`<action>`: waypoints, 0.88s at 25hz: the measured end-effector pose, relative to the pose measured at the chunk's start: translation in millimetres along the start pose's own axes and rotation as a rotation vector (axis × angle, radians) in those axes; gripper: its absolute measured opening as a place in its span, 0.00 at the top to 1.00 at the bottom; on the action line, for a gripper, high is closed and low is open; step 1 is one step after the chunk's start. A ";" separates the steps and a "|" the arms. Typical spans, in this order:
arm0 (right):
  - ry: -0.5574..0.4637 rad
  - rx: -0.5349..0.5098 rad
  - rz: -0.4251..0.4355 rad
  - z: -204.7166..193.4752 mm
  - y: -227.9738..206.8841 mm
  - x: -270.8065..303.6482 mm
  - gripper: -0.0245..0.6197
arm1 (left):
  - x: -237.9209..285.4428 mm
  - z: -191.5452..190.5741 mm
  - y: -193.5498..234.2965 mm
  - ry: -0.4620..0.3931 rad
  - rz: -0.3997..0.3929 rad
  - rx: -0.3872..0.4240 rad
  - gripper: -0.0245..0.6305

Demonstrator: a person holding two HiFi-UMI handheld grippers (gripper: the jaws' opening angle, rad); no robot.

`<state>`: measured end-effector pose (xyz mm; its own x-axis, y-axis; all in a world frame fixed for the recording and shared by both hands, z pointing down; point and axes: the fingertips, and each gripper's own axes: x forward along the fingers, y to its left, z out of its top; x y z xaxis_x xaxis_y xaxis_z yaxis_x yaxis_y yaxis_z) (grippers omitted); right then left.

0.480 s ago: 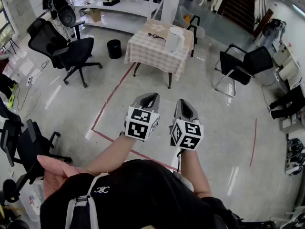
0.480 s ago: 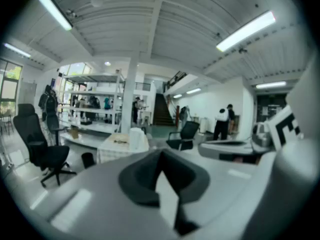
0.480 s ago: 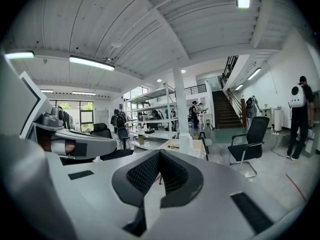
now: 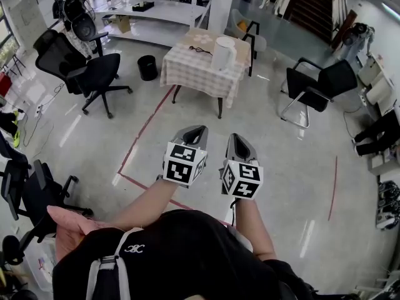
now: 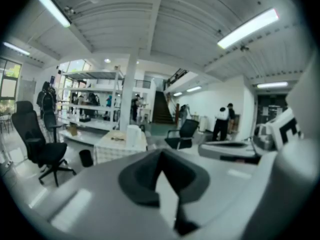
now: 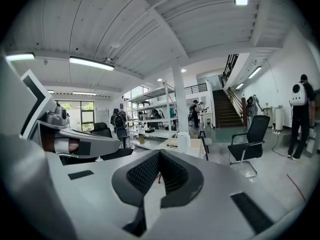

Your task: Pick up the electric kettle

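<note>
Both shut, empty: L tool, R tool.

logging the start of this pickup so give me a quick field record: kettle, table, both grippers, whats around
kettle: white electric kettle, upright on the table, untouched
table: small table with checked cloth, well ahead of the person across open floor
also on table: thin black cable, beside the kettle
left gripper: jaws together, nothing between them
right gripper: jaws together, nothing between them
around table: round black bin at its left, black office chair further left, black cantilever chair at its right
task state: kettle not yet reached
</note>
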<state>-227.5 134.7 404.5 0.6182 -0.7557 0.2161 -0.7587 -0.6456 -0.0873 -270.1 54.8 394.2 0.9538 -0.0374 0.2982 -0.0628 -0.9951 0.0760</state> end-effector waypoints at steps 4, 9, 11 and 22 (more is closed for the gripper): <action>0.021 -0.001 0.024 -7.1 -19.8 -0.4 0.96 | 16.3 -1.1 -17.1 0.005 0.008 0.012 0.96; 0.046 -0.020 0.042 -14.5 -43.8 1.3 0.96 | 36.4 -6.5 -31.3 0.020 0.025 -0.009 0.96; 0.050 -0.021 0.047 -16.3 -51.1 5.0 0.96 | 42.2 -8.5 -33.2 0.027 0.029 -0.010 0.96; 0.059 -0.040 0.074 -23.2 -77.1 60.7 0.96 | 104.2 -17.4 -7.5 0.053 0.040 -0.031 0.96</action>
<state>-136.3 141.1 446.9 0.5476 -0.7930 0.2670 -0.8103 -0.5821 -0.0668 -175.3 59.9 441.3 0.9335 -0.0719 0.3514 -0.1110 -0.9895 0.0925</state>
